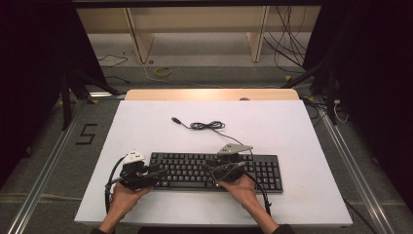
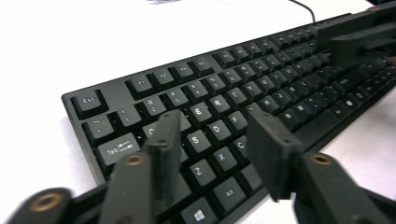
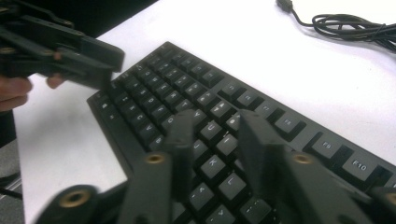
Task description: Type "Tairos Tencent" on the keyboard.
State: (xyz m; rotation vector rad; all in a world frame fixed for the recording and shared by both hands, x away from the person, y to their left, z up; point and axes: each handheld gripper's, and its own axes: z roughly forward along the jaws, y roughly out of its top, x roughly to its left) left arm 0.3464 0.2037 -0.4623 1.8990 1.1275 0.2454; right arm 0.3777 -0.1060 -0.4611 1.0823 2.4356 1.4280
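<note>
Recording lab: black curtains (image 1: 29, 63), floor cables (image 1: 292, 44), aluminium rails (image 1: 44, 170).

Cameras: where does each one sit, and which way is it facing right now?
High view: above the table's near edge, looking forward and down on the keyboard; both forearms enter from below.
Left gripper view: on the left claw, over the keyboard's left-end keys.
Right gripper view: on the right claw, over mid-keyboard keys.
Shared: both gripper views show the keyboard.
</note>
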